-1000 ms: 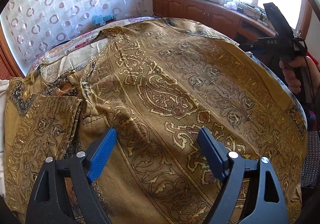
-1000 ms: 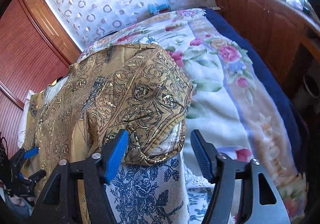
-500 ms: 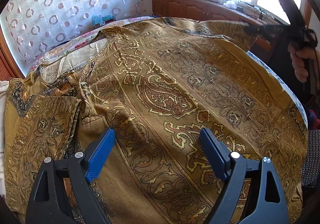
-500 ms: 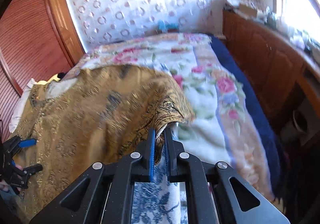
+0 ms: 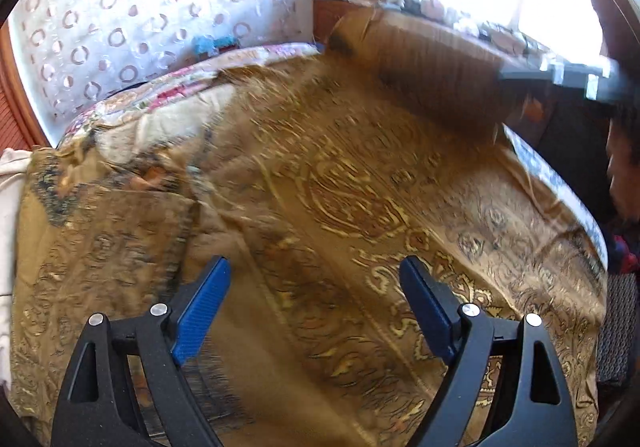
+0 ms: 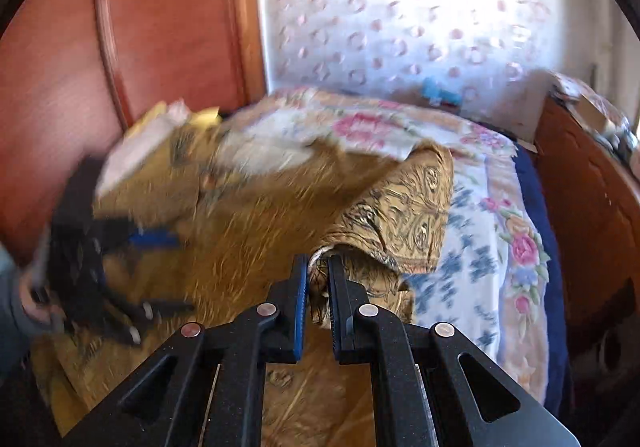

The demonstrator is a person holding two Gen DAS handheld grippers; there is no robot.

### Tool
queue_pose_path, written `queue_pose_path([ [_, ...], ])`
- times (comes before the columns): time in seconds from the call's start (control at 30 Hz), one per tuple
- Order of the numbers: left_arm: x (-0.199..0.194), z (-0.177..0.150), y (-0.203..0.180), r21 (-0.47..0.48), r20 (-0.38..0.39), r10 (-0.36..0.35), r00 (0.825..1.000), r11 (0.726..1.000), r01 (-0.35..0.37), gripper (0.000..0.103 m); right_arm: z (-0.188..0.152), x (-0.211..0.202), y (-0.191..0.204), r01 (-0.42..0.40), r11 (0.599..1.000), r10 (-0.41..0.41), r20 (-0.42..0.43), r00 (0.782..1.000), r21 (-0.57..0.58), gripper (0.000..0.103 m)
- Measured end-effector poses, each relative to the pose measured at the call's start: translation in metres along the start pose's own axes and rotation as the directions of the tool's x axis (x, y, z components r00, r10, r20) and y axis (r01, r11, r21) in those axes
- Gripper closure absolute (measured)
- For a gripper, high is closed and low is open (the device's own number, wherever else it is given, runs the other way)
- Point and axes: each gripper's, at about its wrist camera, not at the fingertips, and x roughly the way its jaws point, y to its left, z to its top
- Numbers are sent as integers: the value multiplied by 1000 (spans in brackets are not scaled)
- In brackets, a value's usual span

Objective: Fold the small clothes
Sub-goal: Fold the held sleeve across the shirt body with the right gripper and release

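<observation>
A golden-brown patterned garment (image 5: 352, 207) lies spread over the bed. My left gripper (image 5: 316, 287) is open and empty, hovering low over the garment's near part. My right gripper (image 6: 318, 267) is shut on the garment's sleeve (image 6: 404, 207) and holds it lifted above the body of the garment (image 6: 240, 231). In the left wrist view the lifted sleeve (image 5: 420, 63) hangs at the upper right, below the blurred right gripper (image 5: 560, 75). The left gripper (image 6: 120, 247) shows blurred at the left of the right wrist view.
A floral bedspread (image 6: 492, 207) covers the bed to the right of the garment. A wooden cabinet (image 6: 592, 207) stands along the right. A wooden wardrobe (image 6: 120, 47) is at the left. A dotted curtain (image 5: 140, 27) hangs behind the bed.
My right gripper closed on the sleeve, lifted it and is carrying it left over the garment. My left gripper stayed open over the garment and shifted slightly.
</observation>
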Motion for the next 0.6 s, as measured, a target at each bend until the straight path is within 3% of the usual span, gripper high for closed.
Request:
queue_pose_path([
  [0.07,-9,0,7,-12,21,1,1000,1000,0,16,-9,10,7,4,1000,-5,-39,999,-9,65],
  [0.23,-32,-7,23,-36,70,14,997,999,-12,16,-12,20,1,-18,999,18,-31,999,29,54],
  [0.37,-45,-17,28,-57,92,7,996,998,-1,16,-13,25,-18,26,997,-24,-30,999,76,53],
  [0.6,-62,-24,26,-66,117,13,993,998,-5,16,13,86,-33,42,972,-18,-106,994,231,53],
])
